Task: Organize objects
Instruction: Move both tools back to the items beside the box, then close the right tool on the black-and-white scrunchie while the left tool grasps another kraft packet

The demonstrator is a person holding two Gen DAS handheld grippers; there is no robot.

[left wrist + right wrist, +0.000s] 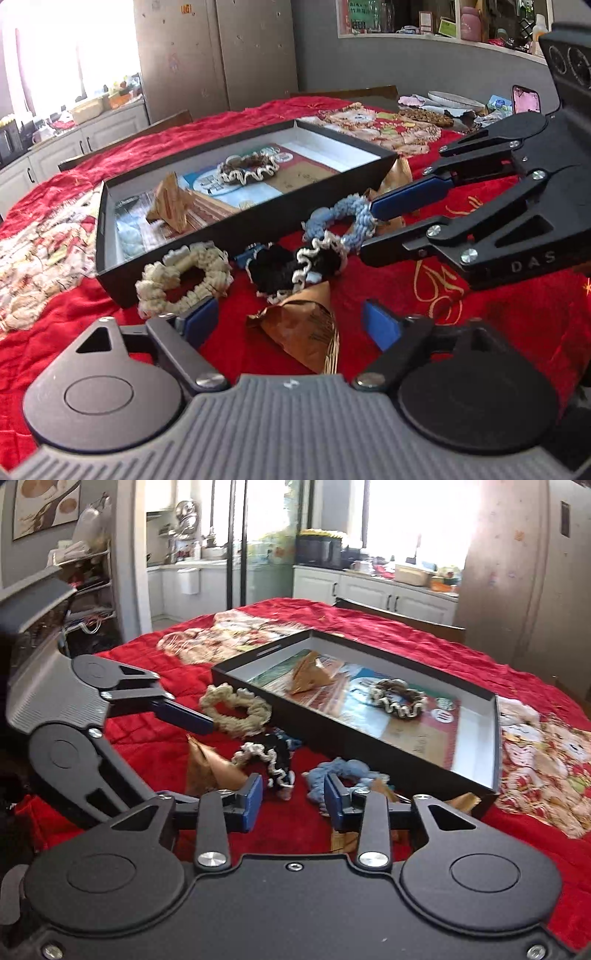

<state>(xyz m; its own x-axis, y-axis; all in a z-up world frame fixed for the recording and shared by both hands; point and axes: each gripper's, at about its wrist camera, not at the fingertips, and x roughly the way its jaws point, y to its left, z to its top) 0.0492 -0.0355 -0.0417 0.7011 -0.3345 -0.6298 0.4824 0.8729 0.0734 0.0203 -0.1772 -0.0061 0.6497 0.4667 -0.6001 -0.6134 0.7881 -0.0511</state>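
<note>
Where box wall [258, 225] meets scrunchies [184, 280]: tight.

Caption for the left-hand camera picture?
Left tongs open over a brown packet; scrunchies lie beside a black tray.

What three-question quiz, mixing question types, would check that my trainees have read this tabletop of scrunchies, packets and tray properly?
1. True or false: the blue scrunchie lies inside the black tray.
2. What lies between the fingers of the left gripper? A. a cream scrunchie; B. a brown paper packet; C. a phone.
3. How many scrunchies lie in the tray?

Key
1. False: it lies on the red cloth, outside the tray's near wall.
2. B.
3. One, the brown and cream scrunchie.
</note>
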